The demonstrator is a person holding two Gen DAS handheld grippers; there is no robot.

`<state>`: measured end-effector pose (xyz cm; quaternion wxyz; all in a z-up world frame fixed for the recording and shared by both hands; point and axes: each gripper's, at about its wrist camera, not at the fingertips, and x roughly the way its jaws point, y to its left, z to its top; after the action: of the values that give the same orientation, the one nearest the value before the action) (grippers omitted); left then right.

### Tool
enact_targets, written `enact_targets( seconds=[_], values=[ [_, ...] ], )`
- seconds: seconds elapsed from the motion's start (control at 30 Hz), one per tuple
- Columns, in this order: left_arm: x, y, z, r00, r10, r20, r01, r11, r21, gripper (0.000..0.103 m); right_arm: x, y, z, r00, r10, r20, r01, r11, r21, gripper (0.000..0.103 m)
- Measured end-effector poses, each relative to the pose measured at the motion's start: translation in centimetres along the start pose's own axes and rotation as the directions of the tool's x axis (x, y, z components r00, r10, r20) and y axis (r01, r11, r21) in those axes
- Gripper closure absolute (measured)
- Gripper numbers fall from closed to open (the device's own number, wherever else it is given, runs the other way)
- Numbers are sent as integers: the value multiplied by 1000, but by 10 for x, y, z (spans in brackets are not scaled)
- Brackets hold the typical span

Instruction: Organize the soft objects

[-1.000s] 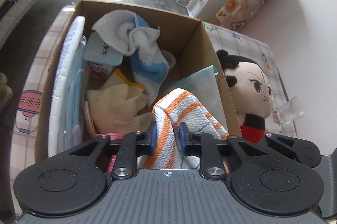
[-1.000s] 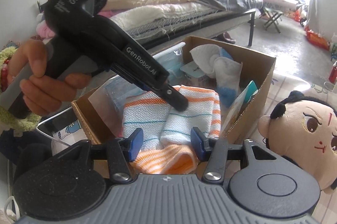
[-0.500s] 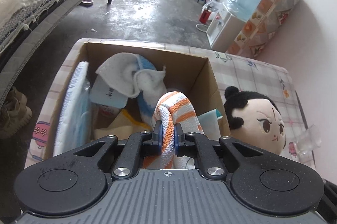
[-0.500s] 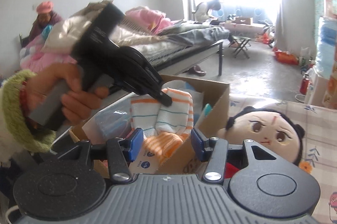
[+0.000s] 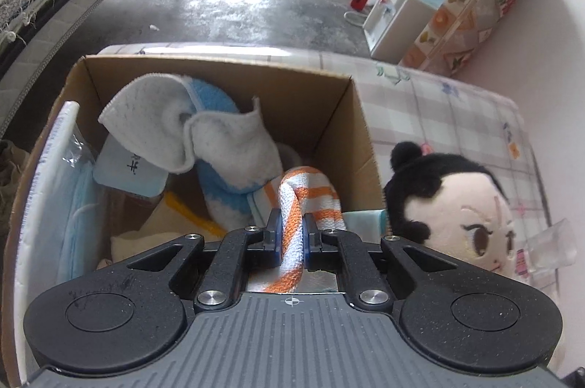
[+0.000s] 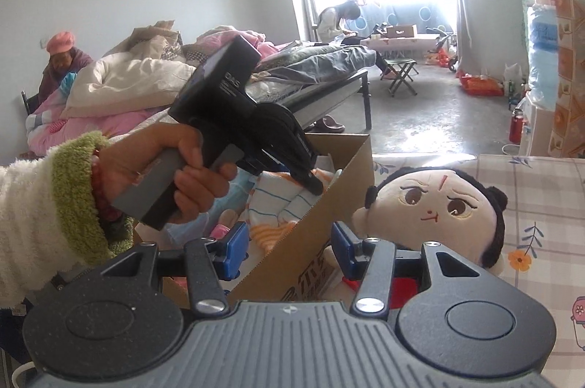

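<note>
An orange-and-white striped towel [image 5: 310, 194] is pinched between the blue pads of my left gripper [image 5: 292, 234], which is shut on it above the near right corner of a cardboard box [image 5: 219, 73]. The same towel [image 6: 281, 201] hangs from that gripper [image 6: 314, 185] in the right wrist view, over the box [image 6: 329, 179]. Inside the box lie a white-and-blue towel [image 5: 215, 143] and a cream cloth [image 5: 172, 223]. A plush doll [image 5: 457, 209] with black hair sits just right of the box. My right gripper [image 6: 289, 245] is open, straddling the box corner, with the doll [image 6: 435, 201] beyond it.
A clear plastic cup [image 5: 548, 247] stands right of the doll on the checked tablecloth [image 5: 457, 103]. A bed [image 6: 153, 81] with piled bedding lies left, where a person in a pink hat [image 6: 62, 59] sits. Another person [image 6: 340, 19] sits by the window. A folding stool [image 6: 400, 73] stands on the concrete floor.
My left gripper has squeezed shut on the striped towel and drawn back from the box with it. My right gripper swung up and right, bringing the doll and the room into view.
</note>
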<state>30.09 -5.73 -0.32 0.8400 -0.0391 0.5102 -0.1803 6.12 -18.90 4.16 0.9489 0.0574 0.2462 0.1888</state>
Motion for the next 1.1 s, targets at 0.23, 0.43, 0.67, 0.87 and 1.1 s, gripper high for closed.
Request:
enact_targets(
  seconds=[0.23, 0.43, 0.67, 0.87, 1.1],
  values=[
    [19, 0, -5, 997, 50, -53, -48, 998, 40, 93, -7, -3, -2, 1000, -5, 7, 5, 1000, 1, 50],
    [4, 4, -5, 999, 29, -27, -28, 999, 32, 65, -12, -2, -3, 1000, -14, 12, 14, 1000, 2, 50],
    [-21, 15, -6, 1000, -27, 15, 28, 999, -33, 41, -21, -1, -1, 999, -20, 25, 20, 1000, 16, 48],
    [-51, 13, -6, 993, -82, 90, 87, 995, -50, 30, -32, 2, 0, 999, -27, 44, 26, 999, 25, 47],
    [-110, 17, -21, 974, -117, 194, 126, 992, -32, 24, -51, 4, -1, 997, -40, 70, 36, 998, 51, 41]
  ],
)
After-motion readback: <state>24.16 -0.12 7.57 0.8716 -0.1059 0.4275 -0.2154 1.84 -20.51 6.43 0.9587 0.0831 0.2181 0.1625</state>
